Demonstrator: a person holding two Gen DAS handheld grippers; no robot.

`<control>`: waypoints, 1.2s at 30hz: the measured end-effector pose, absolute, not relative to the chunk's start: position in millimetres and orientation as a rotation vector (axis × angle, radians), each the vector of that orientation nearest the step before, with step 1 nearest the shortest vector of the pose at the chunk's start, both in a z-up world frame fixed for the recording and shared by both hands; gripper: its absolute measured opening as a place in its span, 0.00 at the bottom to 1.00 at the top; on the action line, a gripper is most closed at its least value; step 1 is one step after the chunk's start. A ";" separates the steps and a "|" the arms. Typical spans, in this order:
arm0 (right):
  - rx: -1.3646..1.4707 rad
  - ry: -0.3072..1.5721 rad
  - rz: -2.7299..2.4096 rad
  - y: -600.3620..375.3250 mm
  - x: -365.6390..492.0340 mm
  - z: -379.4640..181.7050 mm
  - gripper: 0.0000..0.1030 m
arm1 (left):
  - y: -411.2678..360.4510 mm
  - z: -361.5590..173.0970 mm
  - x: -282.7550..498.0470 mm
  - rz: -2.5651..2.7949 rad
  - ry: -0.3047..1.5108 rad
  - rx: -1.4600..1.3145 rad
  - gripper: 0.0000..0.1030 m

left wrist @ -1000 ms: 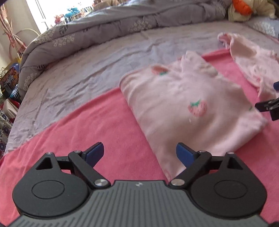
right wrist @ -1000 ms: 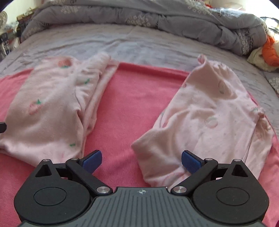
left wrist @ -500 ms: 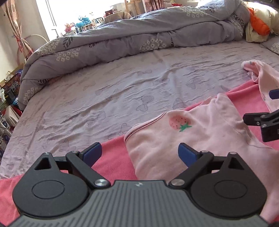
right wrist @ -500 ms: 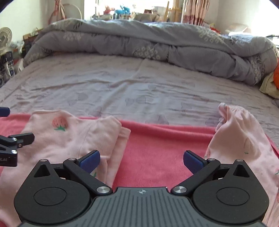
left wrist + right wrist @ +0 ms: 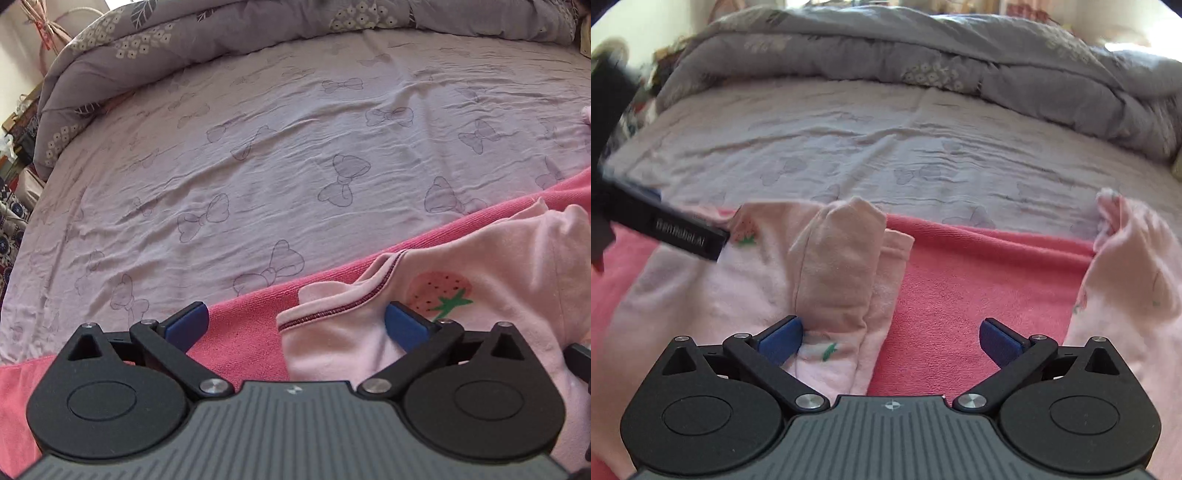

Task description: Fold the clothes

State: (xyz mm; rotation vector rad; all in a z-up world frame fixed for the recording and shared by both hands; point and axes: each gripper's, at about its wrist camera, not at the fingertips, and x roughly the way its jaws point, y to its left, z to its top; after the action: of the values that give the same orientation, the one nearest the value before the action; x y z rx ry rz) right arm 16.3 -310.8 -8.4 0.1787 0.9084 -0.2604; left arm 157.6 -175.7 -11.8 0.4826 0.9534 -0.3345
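A folded pale pink garment with strawberry prints (image 5: 480, 280) lies on a pink towel (image 5: 251, 332). My left gripper (image 5: 295, 325) is open, low over the garment's far left corner, whose trimmed edge lies between its fingers. In the right wrist view the same garment (image 5: 746, 280) lies at the left, with a folded sleeve (image 5: 842, 266) along its right side. My right gripper (image 5: 890, 341) is open over that right edge. The left gripper's finger (image 5: 683, 236) shows above the garment's far left corner. A second pink garment (image 5: 1126, 280) lies at the right.
The pink towel (image 5: 979, 280) lies on a lilac sheet with bow prints (image 5: 295, 155). A bunched grey duvet (image 5: 923, 59) runs along the far side of the bed. Clutter stands beyond the bed's left edge (image 5: 14, 155).
Both grippers have moved forward and down to the far end of the folded garment. The left one now straddles its far left corner, the right one its right edge. Both stay open.
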 end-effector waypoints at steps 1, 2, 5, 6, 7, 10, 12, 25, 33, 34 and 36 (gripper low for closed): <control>0.198 0.923 -0.269 -311.9 15.8 -3.8 1.00 | -173.7 -9.5 155.3 -0.336 0.957 0.482 1.00; 0.183 0.913 -0.272 -309.4 10.6 1.8 1.00 | -171.6 -7.5 151.7 -0.338 0.959 0.490 1.00; 0.126 0.901 -0.270 -297.5 -12.8 17.0 1.00 | -163.6 1.0 136.6 -0.346 0.955 0.509 1.00; 0.116 0.910 -0.266 -293.2 -21.7 19.8 1.00 | -160.6 3.9 130.7 -0.355 0.969 0.505 1.00; 0.112 0.921 -0.260 -288.4 -32.0 22.6 1.00 | -157.4 6.5 123.5 -0.365 0.990 0.498 1.00; 0.127 0.969 -0.247 -274.6 -57.3 25.2 1.00 | -147.0 10.8 97.3 -0.394 1.046 0.480 1.00; 0.142 1.006 -0.247 -264.2 -74.6 26.0 1.00 | -139.8 12.2 76.0 -0.413 1.069 0.478 1.00; 0.215 1.186 -0.251 -221.9 -125.0 5.4 1.00 | -123.7 6.4 -4.2 -0.483 1.252 0.474 1.00; 0.186 1.198 -0.249 -212.6 -130.5 -12.6 1.00 | -107.1 -18.0 -13.6 -0.465 1.313 0.430 1.00; 0.186 1.199 -0.248 -212.5 -130.6 -12.6 1.00 | -107.2 -18.1 -13.3 -0.465 1.316 0.429 1.00; 0.185 1.198 -0.247 -212.0 -130.8 -12.9 1.00 | -107.2 -18.5 -12.5 -0.465 1.322 0.426 1.00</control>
State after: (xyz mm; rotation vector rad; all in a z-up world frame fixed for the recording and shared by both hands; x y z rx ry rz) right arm -130.8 -212.0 -12.9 0.1852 1.1982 -0.2474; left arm -12.5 -107.2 -18.5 0.4256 1.3222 -0.4655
